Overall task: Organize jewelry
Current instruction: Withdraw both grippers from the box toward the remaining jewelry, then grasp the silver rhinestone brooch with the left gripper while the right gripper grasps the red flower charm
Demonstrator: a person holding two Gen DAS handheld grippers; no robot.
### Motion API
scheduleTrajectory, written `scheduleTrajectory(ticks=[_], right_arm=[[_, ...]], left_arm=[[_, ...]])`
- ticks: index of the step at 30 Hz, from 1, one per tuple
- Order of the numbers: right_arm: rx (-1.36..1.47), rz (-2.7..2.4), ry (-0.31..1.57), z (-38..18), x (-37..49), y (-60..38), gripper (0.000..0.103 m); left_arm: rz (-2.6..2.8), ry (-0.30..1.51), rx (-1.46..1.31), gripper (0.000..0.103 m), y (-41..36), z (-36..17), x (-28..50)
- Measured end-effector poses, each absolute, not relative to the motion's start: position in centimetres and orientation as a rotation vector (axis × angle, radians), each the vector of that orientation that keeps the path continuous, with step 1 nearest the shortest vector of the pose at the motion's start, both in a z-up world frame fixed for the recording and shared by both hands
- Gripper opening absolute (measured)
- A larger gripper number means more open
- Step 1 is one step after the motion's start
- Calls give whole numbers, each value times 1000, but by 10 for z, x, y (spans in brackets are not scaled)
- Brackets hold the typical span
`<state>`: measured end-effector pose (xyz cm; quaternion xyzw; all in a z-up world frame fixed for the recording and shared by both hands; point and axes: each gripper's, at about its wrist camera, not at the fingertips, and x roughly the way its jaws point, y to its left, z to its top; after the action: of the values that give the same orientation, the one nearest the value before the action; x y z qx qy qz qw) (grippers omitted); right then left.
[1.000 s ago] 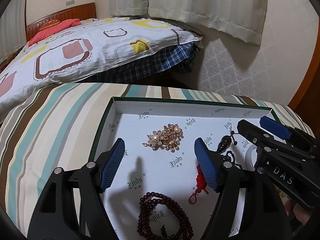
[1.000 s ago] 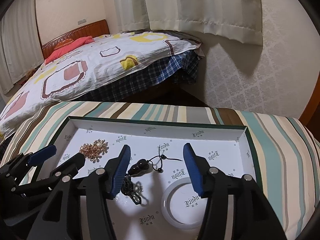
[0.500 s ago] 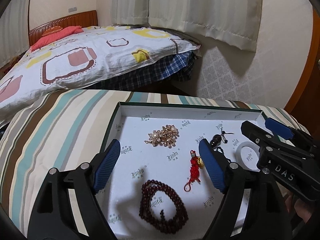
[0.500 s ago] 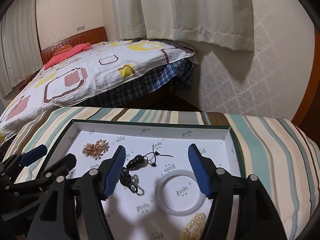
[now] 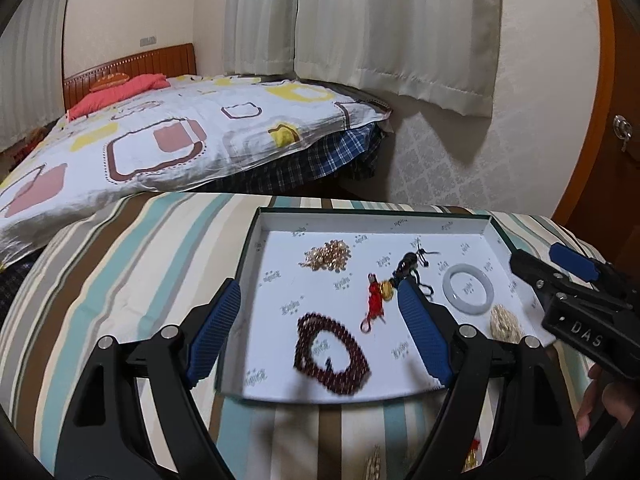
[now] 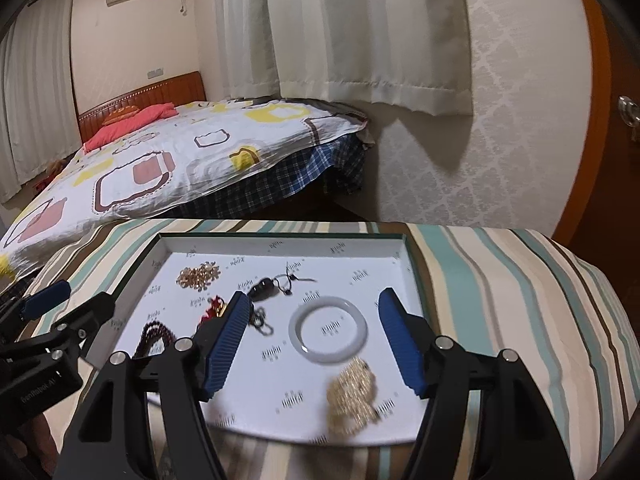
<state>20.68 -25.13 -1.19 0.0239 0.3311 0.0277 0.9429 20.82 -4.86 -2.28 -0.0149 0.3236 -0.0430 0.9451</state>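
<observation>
Tray (image 6: 404,248) holds six pieces: two gold clusters at 11 and 5 o'clock, one bangle (image 6: 328,330), one bead loop (image 5: 330,354), one red charm, one dark pendant. Both grippers' fingers gape empty.

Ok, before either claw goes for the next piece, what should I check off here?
1. Left claw open and holding nothing: ok.
2. Right claw open and holding nothing: ok.
3. White bangle lying flat in the box, apart from other pieces: ok.
4. Dark pendant cord free of the black chain beside it: cannot tell, the right claw's finger hides part of it.
5. Bead bracelet fully inside the box: ok, though blurred.
6. All pieces already in the box: not ok, small items lie on the striped cloth at the left view's bottom edge.
</observation>
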Motion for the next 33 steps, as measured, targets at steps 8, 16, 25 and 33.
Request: scheduleTrajectory(ticks=[8, 16, 25, 33], right_arm=[[38, 30, 670, -18, 163, -254, 66], [47, 21, 678, -32, 125, -258, 66], [82, 12, 718, -53, 95, -265, 66], [101, 17, 739, -62, 88, -266, 66]], left_arm=[[-105, 672, -18, 79, -51, -33, 166], [-107, 728, -8, 79, -51, -58, 137], [-118, 795, 6, 76, -56, -84, 121], [-148, 869, 30, 52, -67, -97, 126]])
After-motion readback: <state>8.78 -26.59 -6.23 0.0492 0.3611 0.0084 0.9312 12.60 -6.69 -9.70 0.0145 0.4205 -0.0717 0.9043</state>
